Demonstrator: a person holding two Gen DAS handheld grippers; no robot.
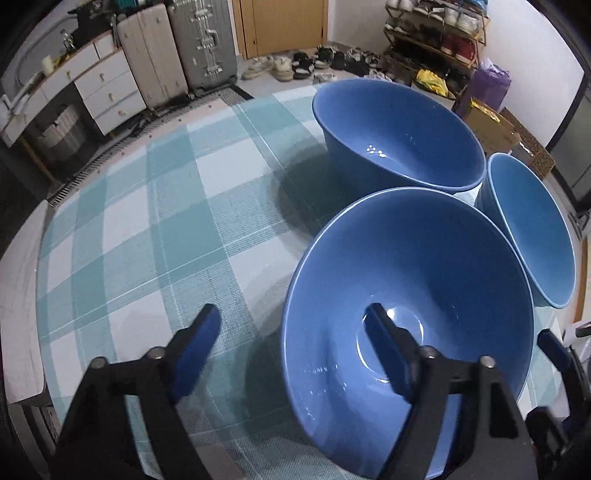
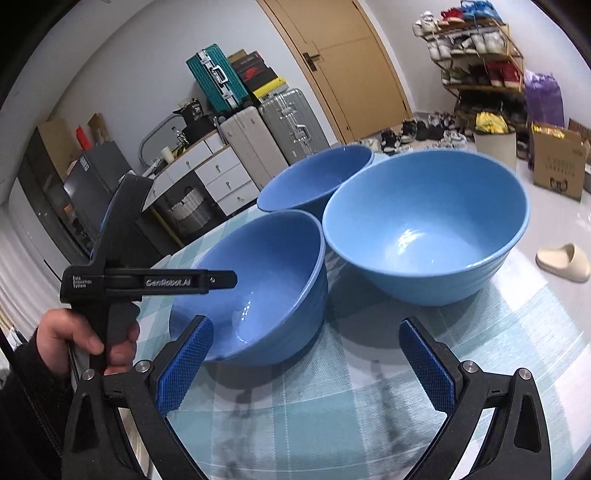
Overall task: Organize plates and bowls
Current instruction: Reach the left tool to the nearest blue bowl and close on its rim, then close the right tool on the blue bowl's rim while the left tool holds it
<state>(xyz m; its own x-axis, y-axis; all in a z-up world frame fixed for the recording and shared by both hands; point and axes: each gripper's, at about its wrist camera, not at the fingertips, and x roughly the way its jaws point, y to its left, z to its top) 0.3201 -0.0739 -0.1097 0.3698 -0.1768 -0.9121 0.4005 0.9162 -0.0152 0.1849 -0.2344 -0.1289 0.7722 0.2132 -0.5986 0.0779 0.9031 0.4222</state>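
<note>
Bowls crowd our checked tablecloth point(image 1: 155, 206): the nearest bowl point(image 1: 406, 314) has our left gripper point(image 1: 291, 332) straddling its rim, jaws apart (nothing pinched), our right gripper point(image 2: 306, 365) gapes empty beside it, two more bowls point(image 1: 399, 136) just beyond.

the left wrist view looks steeply down along its fingers, close over the nearest bowl point(image 1: 406, 325) on the checked tablecloth point(image 1: 147, 221), with suitcases point(image 1: 177, 48) and a shoe rack point(image 1: 436, 33) far beyond. the right wrist view sits lower and flatter, a little further back, facing the three bowls from the side — it also catches the left gripper point(image 2: 221, 279) and the hand point(image 2: 92, 339) holding it. both share the bowls, cloth and back wall.
</note>
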